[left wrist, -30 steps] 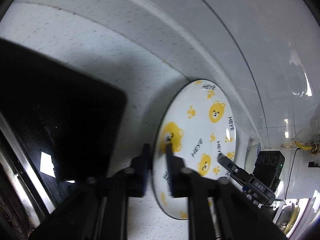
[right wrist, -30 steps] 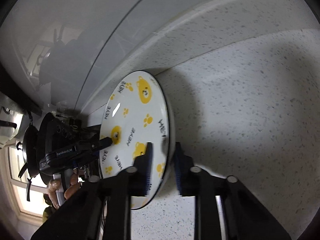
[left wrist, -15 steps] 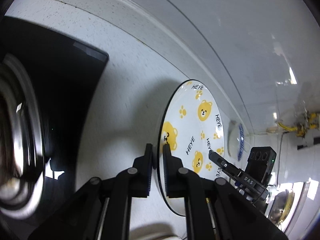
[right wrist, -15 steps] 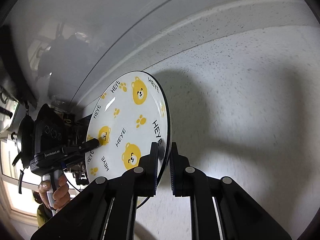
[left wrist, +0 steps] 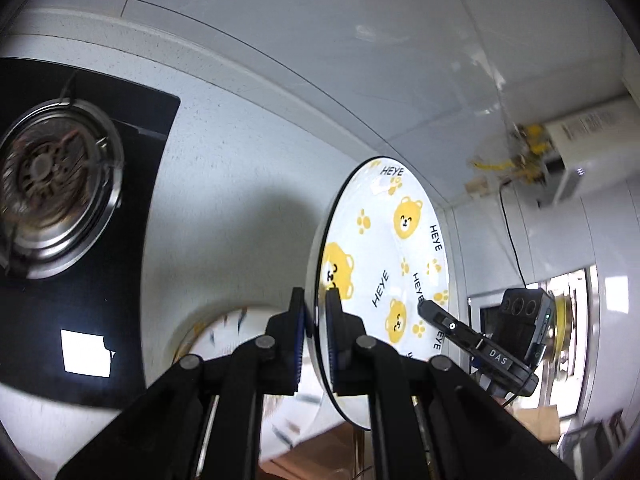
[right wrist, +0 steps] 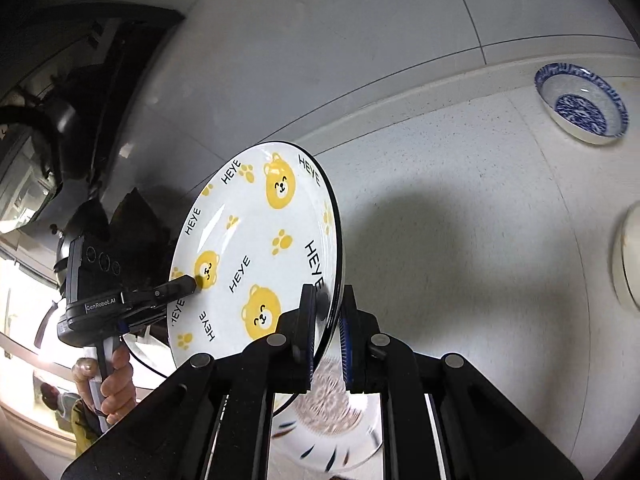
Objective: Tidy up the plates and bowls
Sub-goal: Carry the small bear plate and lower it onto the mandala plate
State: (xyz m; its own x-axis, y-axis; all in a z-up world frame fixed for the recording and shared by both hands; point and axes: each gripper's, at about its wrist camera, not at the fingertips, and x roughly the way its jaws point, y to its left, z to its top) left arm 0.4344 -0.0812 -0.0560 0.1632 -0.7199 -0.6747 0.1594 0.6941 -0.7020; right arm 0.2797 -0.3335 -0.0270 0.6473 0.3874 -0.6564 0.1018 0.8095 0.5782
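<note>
A white plate with yellow bears and "HEYE" lettering [left wrist: 384, 264] [right wrist: 260, 240] hangs tilted on edge above the speckled counter. My left gripper [left wrist: 316, 312] is shut on one side of its rim. My right gripper [right wrist: 327, 312] is shut on the opposite side. Each gripper shows in the other's view: the right gripper [left wrist: 430, 312] presses on the plate's face at the far rim, and so does the left gripper [right wrist: 188, 284], with a person's hand [right wrist: 116, 376] on its handle. A blue-and-white bowl [right wrist: 580, 104] sits far right by the wall.
A gas burner [left wrist: 52, 192] on a black hob lies to the left. Below the held plate lies a blurred patterned dish [left wrist: 224, 340] [right wrist: 332, 412]. A white rounded vessel [right wrist: 628, 260] sits at the right edge. The tiled wall runs behind the counter [right wrist: 460, 220].
Both grippers have risen and travelled with the plate still clamped between them. The burner, the blue-and-white bowl and the patterned dish below have come into view.
</note>
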